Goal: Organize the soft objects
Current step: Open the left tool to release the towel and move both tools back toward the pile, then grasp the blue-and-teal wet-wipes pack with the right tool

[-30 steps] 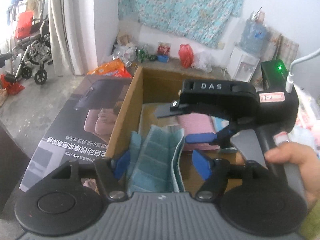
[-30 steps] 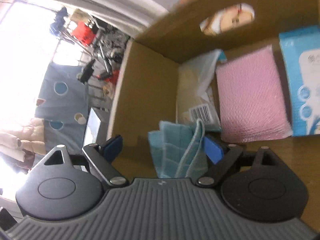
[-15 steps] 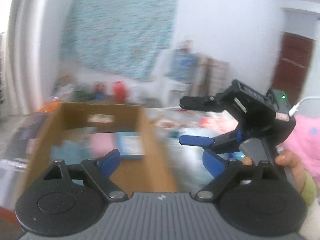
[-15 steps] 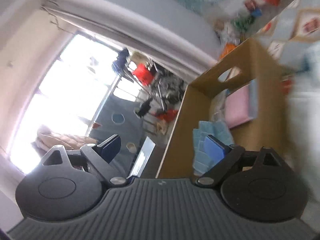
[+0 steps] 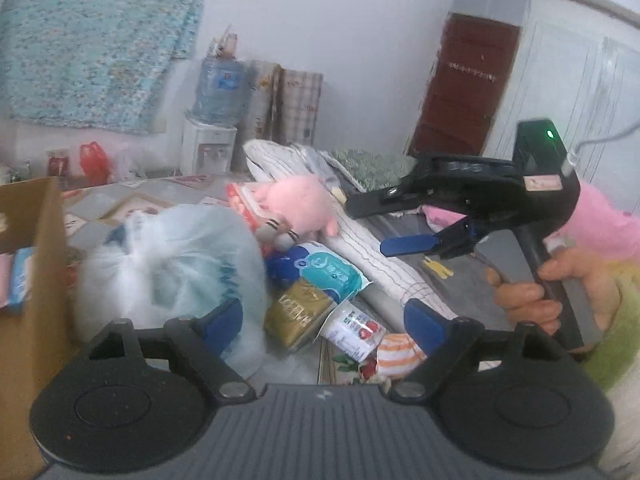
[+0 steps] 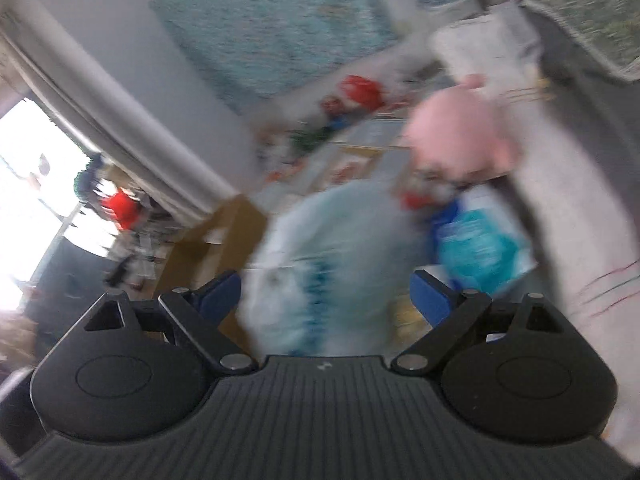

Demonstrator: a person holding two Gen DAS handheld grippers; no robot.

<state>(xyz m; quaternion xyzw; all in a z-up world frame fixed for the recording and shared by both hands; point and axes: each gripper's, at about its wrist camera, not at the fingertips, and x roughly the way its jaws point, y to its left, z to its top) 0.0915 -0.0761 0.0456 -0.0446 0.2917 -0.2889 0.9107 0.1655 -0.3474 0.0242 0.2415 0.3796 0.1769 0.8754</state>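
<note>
My left gripper (image 5: 320, 320) hangs empty over a pile of soft things, its jaws wide but closing. Under it lie a pale plastic bag (image 5: 168, 268) stuffed with soft material, a gold packet (image 5: 300, 312) and a teal pack (image 5: 328, 272). A pink plush toy (image 5: 304, 204) rests behind them on a striped white cloth roll (image 5: 372, 256). My right gripper (image 5: 396, 224), held by a hand at the right, is open and empty above the roll. The right wrist view is blurred; my right gripper (image 6: 324, 292) faces the bag (image 6: 320, 248) and the plush (image 6: 460, 140).
The cardboard box (image 5: 36, 264) stands at the left edge, with a pink and a blue item just visible inside. A small strawberry-print cup (image 5: 352, 328) and an orange-striped sock (image 5: 400, 350) lie near my left fingers. A water dispenser (image 5: 208, 152) stands at the back wall.
Both grippers have swung right, away from the box and the teal cloth inside it, to the pile of soft things. Neither has anything between its fingers now.
</note>
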